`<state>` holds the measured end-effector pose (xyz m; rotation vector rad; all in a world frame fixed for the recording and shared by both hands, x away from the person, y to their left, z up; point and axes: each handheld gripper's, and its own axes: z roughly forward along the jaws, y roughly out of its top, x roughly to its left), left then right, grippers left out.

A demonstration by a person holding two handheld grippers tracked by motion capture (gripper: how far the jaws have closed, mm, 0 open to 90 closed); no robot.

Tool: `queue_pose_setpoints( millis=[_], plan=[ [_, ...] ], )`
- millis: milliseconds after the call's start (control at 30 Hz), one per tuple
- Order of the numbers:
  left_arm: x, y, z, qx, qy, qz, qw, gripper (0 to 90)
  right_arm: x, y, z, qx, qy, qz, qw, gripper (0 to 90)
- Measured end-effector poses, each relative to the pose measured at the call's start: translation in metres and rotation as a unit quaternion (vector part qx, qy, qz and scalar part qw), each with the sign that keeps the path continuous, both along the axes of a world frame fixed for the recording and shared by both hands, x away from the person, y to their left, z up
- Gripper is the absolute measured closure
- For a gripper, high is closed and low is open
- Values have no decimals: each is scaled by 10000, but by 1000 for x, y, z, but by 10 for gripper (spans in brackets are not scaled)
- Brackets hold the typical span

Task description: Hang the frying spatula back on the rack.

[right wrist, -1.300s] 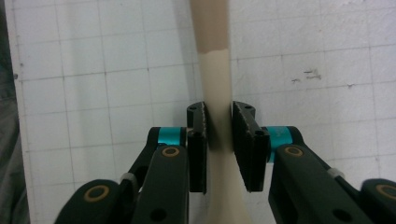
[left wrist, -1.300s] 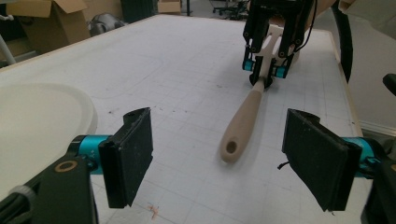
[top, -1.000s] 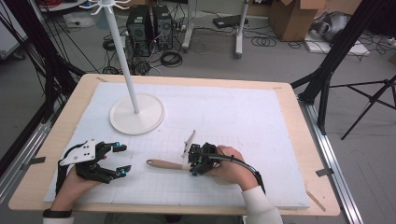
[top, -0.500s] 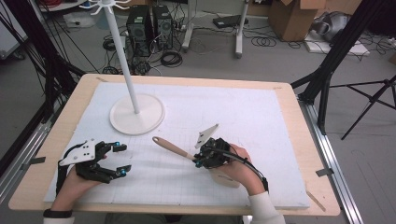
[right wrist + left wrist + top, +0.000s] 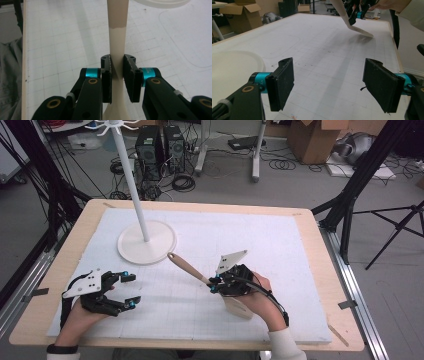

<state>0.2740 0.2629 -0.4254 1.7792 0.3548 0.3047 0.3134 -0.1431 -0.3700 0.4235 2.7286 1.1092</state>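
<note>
light: even, bright overhead | shadows: soft, faint | focus: slightly soft, near jaws blurred | glare: none

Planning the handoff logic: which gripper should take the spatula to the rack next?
Right. The right gripper is already shut on the spatula, whose wooden handle points toward the hanging rack's base. The left gripper sits open near the table's front edge, holding nothing.

- The floor (image 5: 280, 185) is grey, with black cables (image 5: 182, 182) lying on it.
- Two black computer boxes (image 5: 159, 142) stand behind the table.
- A brown cardboard box (image 5: 312, 137) sits at the back.
- A black tripod (image 5: 395, 227) stands at the right.
</note>
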Motion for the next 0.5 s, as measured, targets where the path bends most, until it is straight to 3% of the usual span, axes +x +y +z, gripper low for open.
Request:
queue_pose_setpoints(
  millis=[300, 500],
  plan=[
    [-2, -5, 5, -77, -94, 7, 9999, 257, -10, -2, 14, 243, -253, -72, 9994, 778],
    [-7, -9, 15, -227, -232, 10, 9995, 257, -19, -4, 25, 650, -598, -274, 9957, 777]
  ],
)
